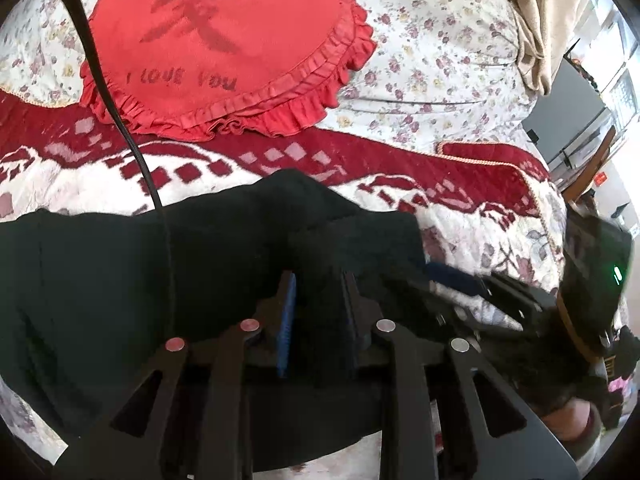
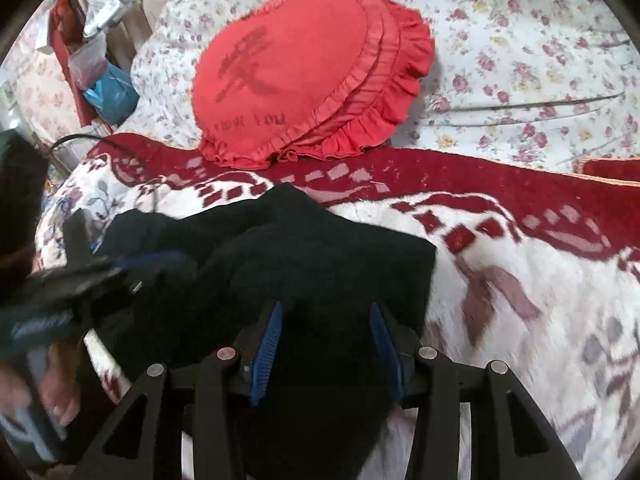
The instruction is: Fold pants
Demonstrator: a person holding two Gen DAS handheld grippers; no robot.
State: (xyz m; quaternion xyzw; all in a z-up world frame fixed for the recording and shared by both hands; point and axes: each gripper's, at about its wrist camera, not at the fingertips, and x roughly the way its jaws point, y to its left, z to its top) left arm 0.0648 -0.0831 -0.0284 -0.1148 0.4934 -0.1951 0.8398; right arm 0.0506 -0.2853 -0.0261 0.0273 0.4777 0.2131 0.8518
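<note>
The black pants (image 1: 120,280) lie bunched on a red and white blanket (image 1: 472,216). My left gripper (image 1: 319,280) sits low over their right part, its blue pads a narrow gap apart with dark cloth in the gap and not visibly pinched. In the right wrist view the pants (image 2: 320,248) form a folded heap. My right gripper (image 2: 326,306) straddles its near edge with the jaws wide and both blue pad faces bare. Each gripper shows blurred in the other's view: the right gripper (image 1: 460,284), the left gripper (image 2: 132,260).
A red frilled heart cushion (image 1: 224,40) (image 2: 296,72) lies beyond the pants on a floral sheet (image 1: 440,40). A black cable (image 1: 120,120) crosses the left. Beige cloth (image 1: 540,20) hangs at the far right. Bags and clutter (image 2: 104,80) stand off the bed's left edge.
</note>
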